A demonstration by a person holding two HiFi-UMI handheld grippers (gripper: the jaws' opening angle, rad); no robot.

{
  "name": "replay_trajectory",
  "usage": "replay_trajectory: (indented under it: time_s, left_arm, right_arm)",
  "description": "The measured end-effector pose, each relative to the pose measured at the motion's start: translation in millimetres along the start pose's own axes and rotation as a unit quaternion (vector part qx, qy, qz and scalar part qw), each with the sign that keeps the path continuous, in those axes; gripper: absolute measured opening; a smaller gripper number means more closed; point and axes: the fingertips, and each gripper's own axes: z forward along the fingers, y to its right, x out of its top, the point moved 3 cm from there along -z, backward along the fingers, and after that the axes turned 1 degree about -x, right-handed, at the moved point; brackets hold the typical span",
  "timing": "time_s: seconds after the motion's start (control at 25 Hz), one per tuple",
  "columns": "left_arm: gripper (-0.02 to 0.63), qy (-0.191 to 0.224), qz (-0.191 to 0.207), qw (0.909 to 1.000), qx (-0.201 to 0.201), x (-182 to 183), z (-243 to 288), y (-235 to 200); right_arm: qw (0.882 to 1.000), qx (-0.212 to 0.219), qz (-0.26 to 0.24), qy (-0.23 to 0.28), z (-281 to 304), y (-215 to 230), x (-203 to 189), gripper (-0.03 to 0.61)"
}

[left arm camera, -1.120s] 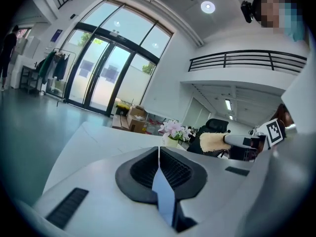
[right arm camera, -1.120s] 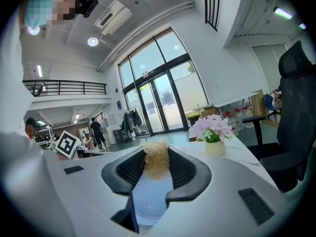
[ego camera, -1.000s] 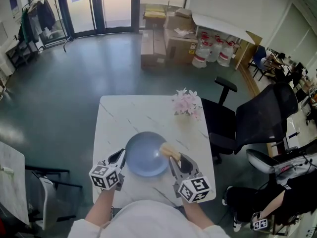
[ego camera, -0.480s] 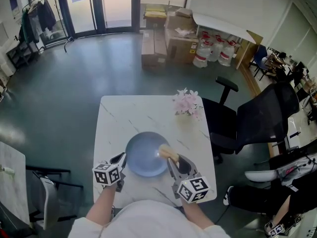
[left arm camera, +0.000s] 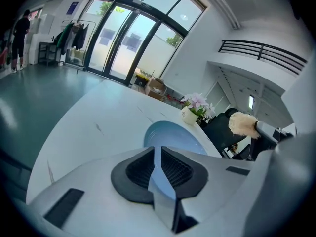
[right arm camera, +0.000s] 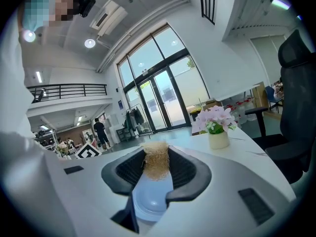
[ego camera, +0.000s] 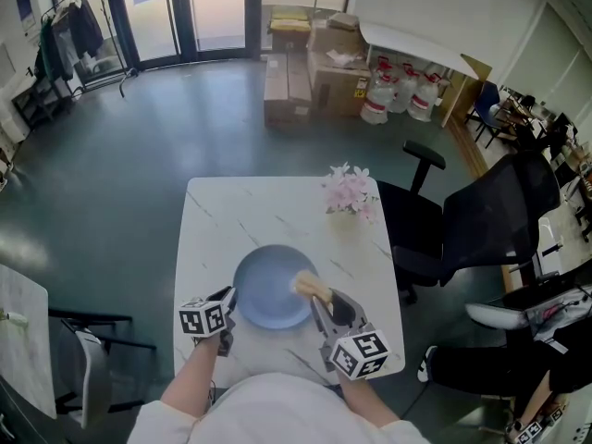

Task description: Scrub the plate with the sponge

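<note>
A round blue plate [ego camera: 268, 303] lies on the white marble table [ego camera: 240, 213], near its front edge. My left gripper [ego camera: 228, 297] is shut at the plate's left rim, and in the left gripper view the jaws [left arm camera: 157, 149] pinch a thin blue strip of that rim with the plate [left arm camera: 173, 135] spreading out beyond. My right gripper [ego camera: 319, 296] is shut on a tan fibrous sponge [ego camera: 311, 286], held over the plate's right side. The sponge [right arm camera: 156, 166] sits squeezed between the right pads, with the plate [right arm camera: 148, 201] right below it.
A small pot of pink flowers [ego camera: 349, 193] stands at the table's far right corner. Black office chairs [ego camera: 467, 229] crowd the right side. A dark chair frame [ego camera: 88, 340] stands to the left. Cardboard boxes [ego camera: 310, 72] and water jugs sit far behind.
The left gripper has edged slightly right and forward against the plate's rim. The sponge has shifted a little left over the plate.
</note>
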Motion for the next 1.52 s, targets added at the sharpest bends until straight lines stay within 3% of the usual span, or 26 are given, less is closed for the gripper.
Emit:
replay_trajectory:
  time_s: [0.2,0.24,0.32,0.68,1.08,1.24,1.4,1.52]
  left_arm:
    - [0.04,-0.016,-0.019,0.9997,0.008,-9.5,8.8,-11.4]
    - [0.051,-0.018,-0.024,0.9995,0.008,-10.1,10.0,-12.4]
    - [0.14,-0.022,-0.031,0.9992,0.009,-10.3,11.9,-12.3]
    - [0.192,-0.048,-0.053,0.9974,0.005,-17.4,27.9,-15.6]
    - [0.186,-0.087,-0.04,0.995,0.029,-27.0,46.0,-22.1]
    - [0.126,-0.094,-0.032,0.9945,0.034,-28.6,45.4,-27.2]
    - [0.114,-0.105,-0.027,0.9936,0.033,-27.5,48.0,-28.2]
    - [0.069,-0.1,-0.048,0.9934,0.03,-27.4,49.6,-27.1]
  right_arm:
    - [1.0,-0.001,0.0,-0.002,-0.4,0.9,-1.3,0.142]
    - [1.0,-0.002,0.0,-0.003,-0.4,0.8,-1.3,0.143]
    - [1.0,-0.003,0.0,-0.003,-0.3,0.8,-1.3,0.141]
    - [1.0,-0.005,-0.001,-0.005,0.1,0.7,-1.6,0.142]
    - [1.0,-0.015,0.002,-0.007,-4.0,8.0,-3.7,0.142]
    - [1.0,-0.018,0.003,-0.008,-5.1,10.0,-5.2,0.141]
    - [1.0,-0.018,0.004,-0.009,-3.0,11.1,-6.0,0.143]
    - [1.0,-0.019,0.003,-0.009,-3.6,11.6,-5.9,0.142]
